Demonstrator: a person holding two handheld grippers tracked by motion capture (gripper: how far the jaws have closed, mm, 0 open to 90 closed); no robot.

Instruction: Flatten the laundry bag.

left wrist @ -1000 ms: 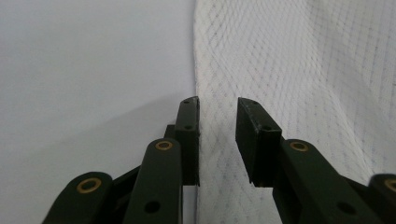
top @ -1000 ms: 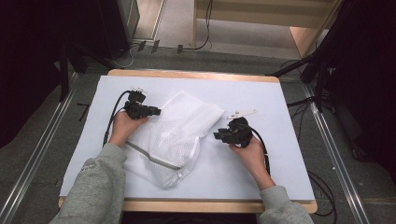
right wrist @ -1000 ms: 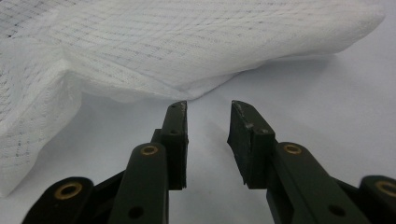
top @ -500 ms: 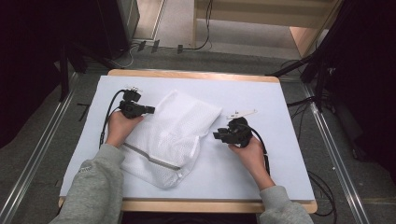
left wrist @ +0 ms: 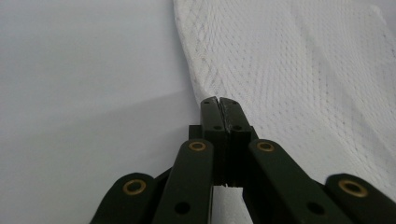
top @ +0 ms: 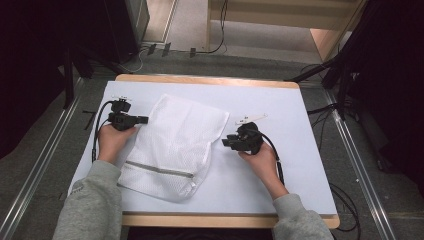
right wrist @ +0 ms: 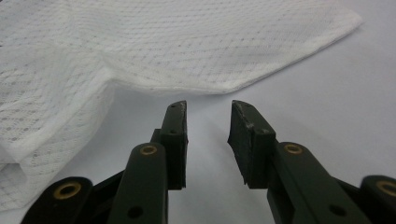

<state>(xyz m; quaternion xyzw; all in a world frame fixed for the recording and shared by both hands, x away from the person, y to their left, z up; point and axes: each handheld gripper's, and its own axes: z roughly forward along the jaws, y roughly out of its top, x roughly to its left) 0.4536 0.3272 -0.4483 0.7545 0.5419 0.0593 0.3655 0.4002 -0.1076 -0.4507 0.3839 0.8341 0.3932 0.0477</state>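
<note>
Centrally, a white mesh laundry bag (top: 177,145) lies flat on the white table cover (top: 280,180), slightly toward nine o'clock of the table's middle, its long axis running from about one o'clock down to seven o'clock. A grey zipper (top: 159,170) crosses the bag near its six o'clock end.

Left gripper (top: 144,120): at the bag's ten o'clock edge, held in the person's left hand (top: 112,142). In the left gripper view the jaws are pressed together, tip to tip, at the hem of the mesh (left wrist: 299,88); they have just been closing. Whether a fold of mesh is caught between the pads cannot be told, since the hem passes right at the tips.

Right gripper (top: 225,142): at the bag's three o'clock edge, held in the person's right hand (top: 260,157), pointing toward nine o'clock. In the right gripper view its jaws stand spread, with bare table cover between them and the bag's edge (right wrist: 196,60) just beyond the tips, not touching.

Surroundings: the cover rests on a wooden table (top: 210,80); a black cable (top: 97,125) trails from the left gripper at nine o'clock; grey floor (top: 240,60) lies at twelve o'clock.
</note>
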